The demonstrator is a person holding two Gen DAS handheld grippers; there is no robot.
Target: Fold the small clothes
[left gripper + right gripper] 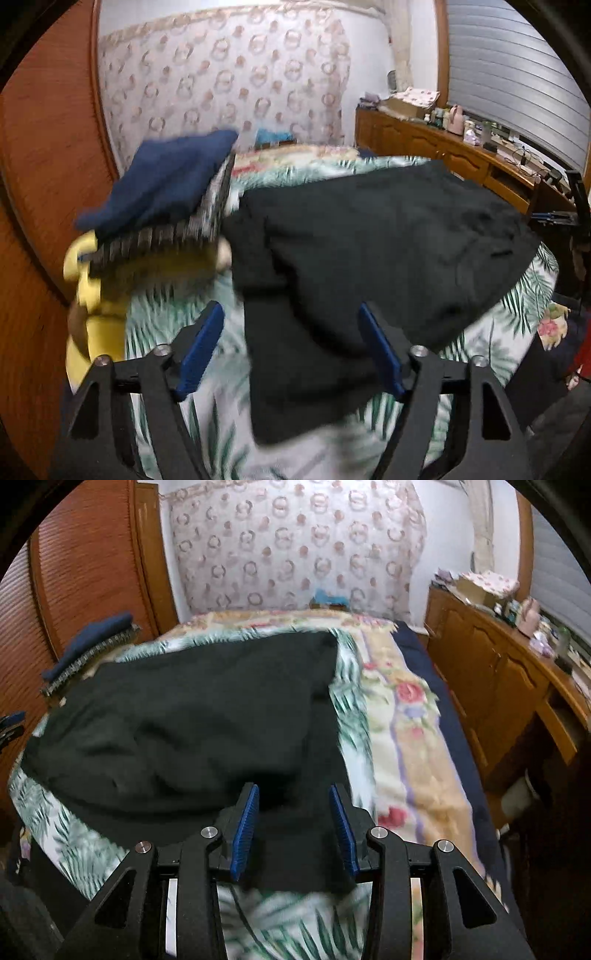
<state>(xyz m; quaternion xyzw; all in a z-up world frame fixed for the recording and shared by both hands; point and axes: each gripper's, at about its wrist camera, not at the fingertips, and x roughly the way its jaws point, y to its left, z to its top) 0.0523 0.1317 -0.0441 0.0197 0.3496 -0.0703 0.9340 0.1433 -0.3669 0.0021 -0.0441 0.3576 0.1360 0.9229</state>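
A black garment (388, 236) lies spread on the bed, one narrower part reaching toward the near edge. In the left wrist view my left gripper (290, 308) hovers over that near part, its blue pads (201, 347) wide apart and pressing on nothing. In the right wrist view the same black garment (192, 720) covers the left half of the bed. My right gripper (293, 788) stands over its near right corner, jaws partly apart, the cloth below them and not pinched.
A stack of folded clothes (166, 184), navy on top, striped and yellow below, sits at the bed's left. The palm-leaf sheet (351, 709) and a floral blanket (410, 738) cover the bed. A cluttered wooden dresser (498, 672) runs along the right, a wooden wardrobe (44, 155) along the left.
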